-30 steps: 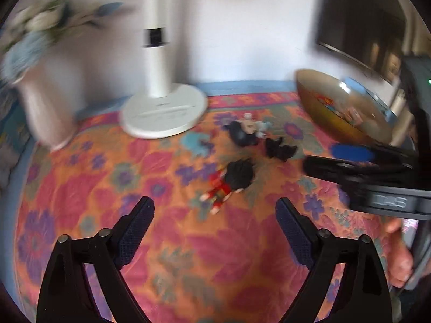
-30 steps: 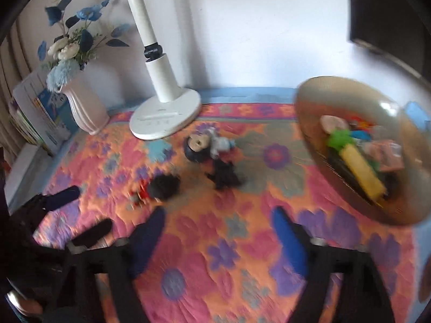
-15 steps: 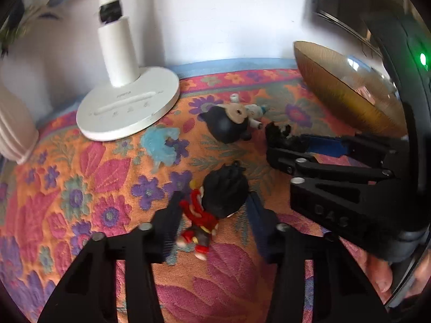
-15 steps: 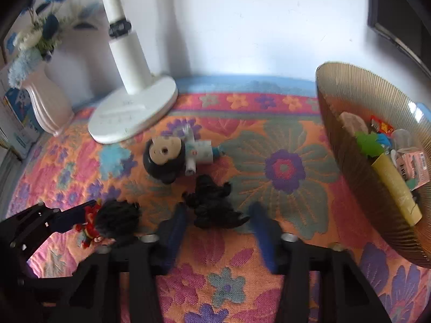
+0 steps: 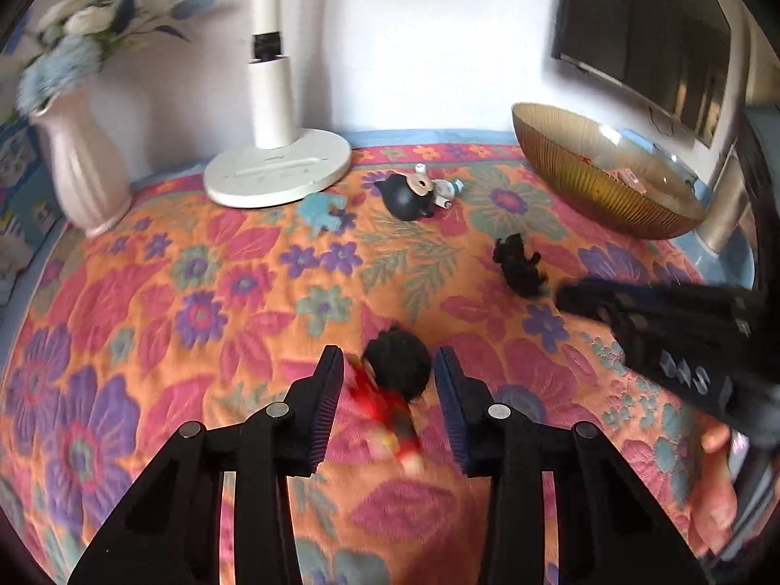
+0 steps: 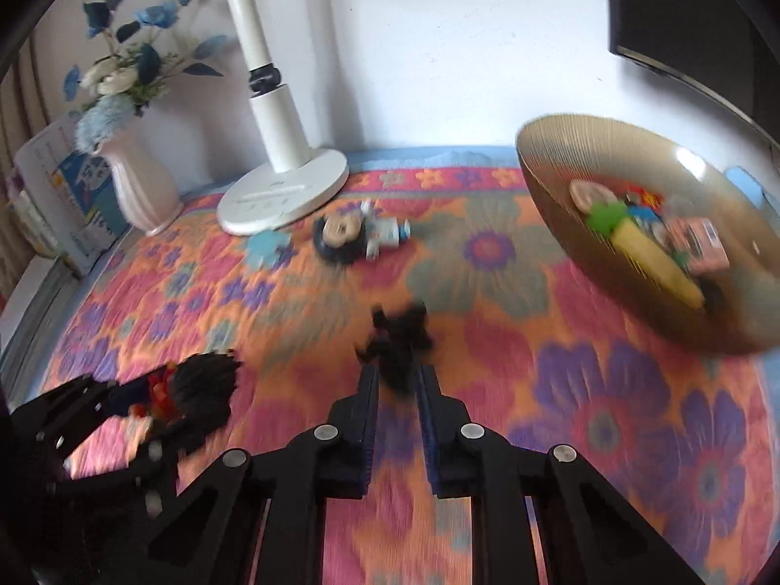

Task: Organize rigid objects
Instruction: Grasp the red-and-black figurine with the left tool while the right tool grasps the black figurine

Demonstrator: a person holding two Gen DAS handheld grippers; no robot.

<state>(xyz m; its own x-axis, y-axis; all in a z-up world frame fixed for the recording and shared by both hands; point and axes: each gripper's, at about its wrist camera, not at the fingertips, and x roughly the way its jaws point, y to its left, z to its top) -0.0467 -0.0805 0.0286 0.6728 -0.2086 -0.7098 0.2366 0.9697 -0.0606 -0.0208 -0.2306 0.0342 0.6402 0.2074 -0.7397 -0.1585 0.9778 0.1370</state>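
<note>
A small figure with black hair and a red outfit (image 5: 397, 370) sits between the pads of my left gripper (image 5: 387, 356), whose jaws are closing on it; the right wrist view shows it held above the cloth (image 6: 195, 385). My right gripper (image 6: 397, 373) is shut on a spiky black toy (image 6: 399, 341), gripped at its near end. In the left wrist view that toy (image 5: 519, 268) hangs at the tip of the right gripper (image 5: 568, 292). A third figure with a dark head and white-blue body (image 6: 356, 236) lies on the floral cloth near the lamp.
A ribbed golden bowl (image 6: 546, 209) with several toys in it stands at the right. At the back stand a white lamp base (image 5: 278, 170) and a pink vase of blue flowers (image 5: 83, 165). A dark screen hangs on the wall at upper right. A hand (image 5: 711, 497) holds the right gripper.
Both grippers went from wide open to closed, the left around the red-clad figure, the right onto the black toy. Since then both views have pulled back from the cloth with the toys between the fingers.
</note>
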